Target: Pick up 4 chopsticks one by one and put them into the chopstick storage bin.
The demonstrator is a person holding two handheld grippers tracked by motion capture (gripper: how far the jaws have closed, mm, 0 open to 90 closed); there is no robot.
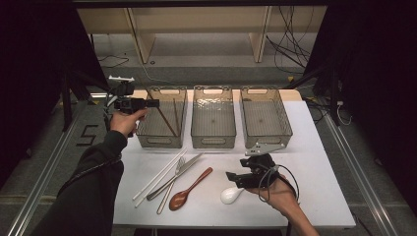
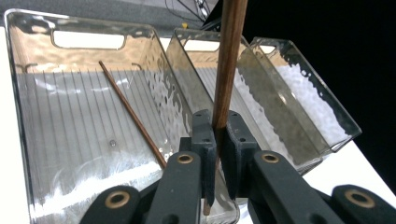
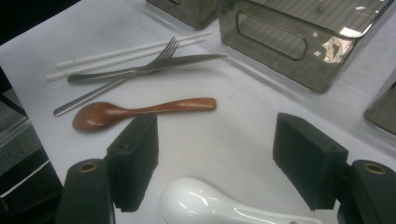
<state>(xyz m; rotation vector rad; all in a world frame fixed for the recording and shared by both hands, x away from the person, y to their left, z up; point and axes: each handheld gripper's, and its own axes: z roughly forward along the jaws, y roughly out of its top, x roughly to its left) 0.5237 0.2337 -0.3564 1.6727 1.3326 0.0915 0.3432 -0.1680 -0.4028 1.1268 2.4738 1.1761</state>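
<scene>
My left hand-held gripper (image 2: 218, 154) clamps a brown chopstick (image 2: 229, 65) above the left bin (image 2: 28, 116); my right hand-held gripper (image 3: 215, 163) gapes wide around the white spoon (image 3: 205, 205), well apart from that bin.

bare table (image 1: 314, 172) right of the white spoon (image 1: 231, 195); cutlery seemingly crowds its left.

Left hand-held gripper (image 2: 217, 140) clamped, right hand-held gripper (image 3: 215, 158) agape

- Chopstick (image 2: 229, 60): dark brown, wood-grained.
- Soup spoon (image 3: 219, 207): glossy white.
- Wooden spoon (image 3: 140, 111): reddish brown.
- Bins (image 1: 213, 140): smoky, translucent, ribbed floors.
- Table (image 1: 314, 196): white.
</scene>
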